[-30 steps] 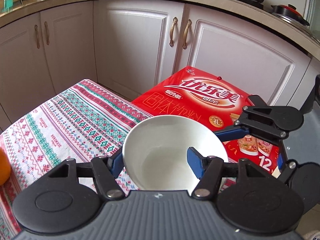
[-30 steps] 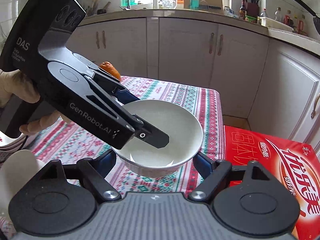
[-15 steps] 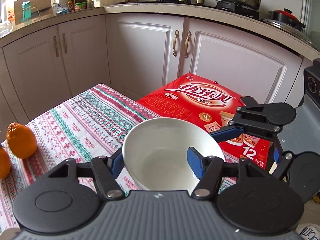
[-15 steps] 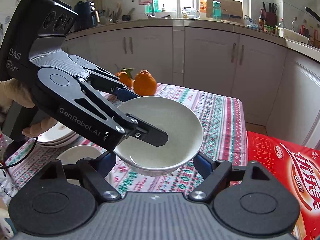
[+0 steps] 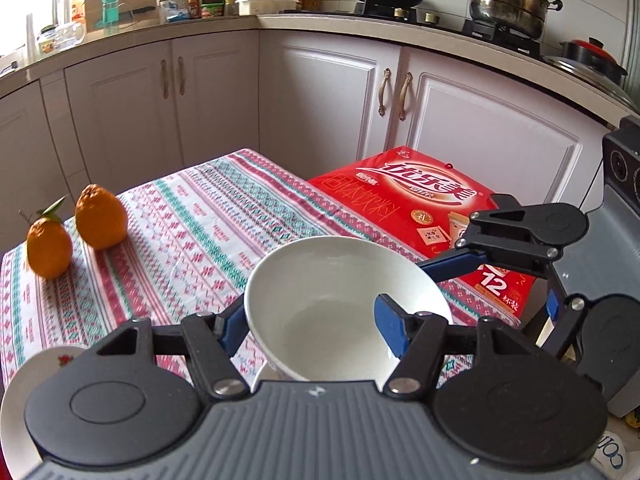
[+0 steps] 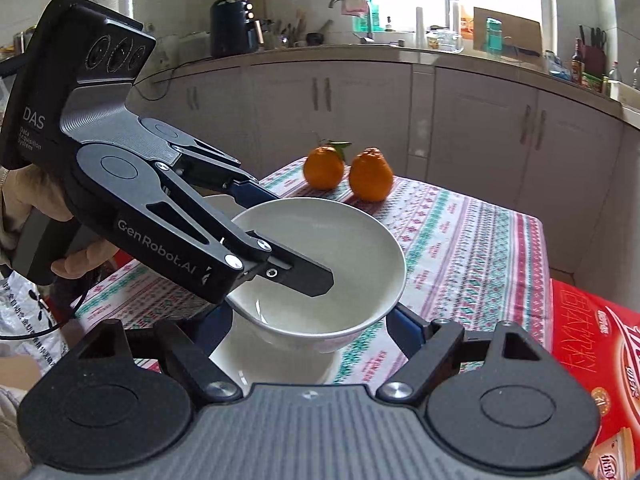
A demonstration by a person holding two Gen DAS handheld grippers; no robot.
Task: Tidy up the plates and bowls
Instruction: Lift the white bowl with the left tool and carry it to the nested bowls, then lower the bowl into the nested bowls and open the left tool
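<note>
The left tool [image 6: 280, 240] is clamped on the bowl's [image 6: 332, 268] rim, one finger inside and one outside, and carries it in the air above the worktop [image 5: 192, 220]. The right tool [image 6: 308, 326] straddles the bowl from below, jaws apart; whether its pads touch the wall I cannot tell. Step in hand, as I judge: carrying the bowl to a stack. A second white dish [image 6: 276, 364] lies right below it, a likely landing place. Next move calls for lowering level and centred, then letting go. Two oranges [image 6: 348, 172] sit well apart at the far edge; the cloth between is bare. The right edge drops to a red box [image 5: 424, 208]
</note>
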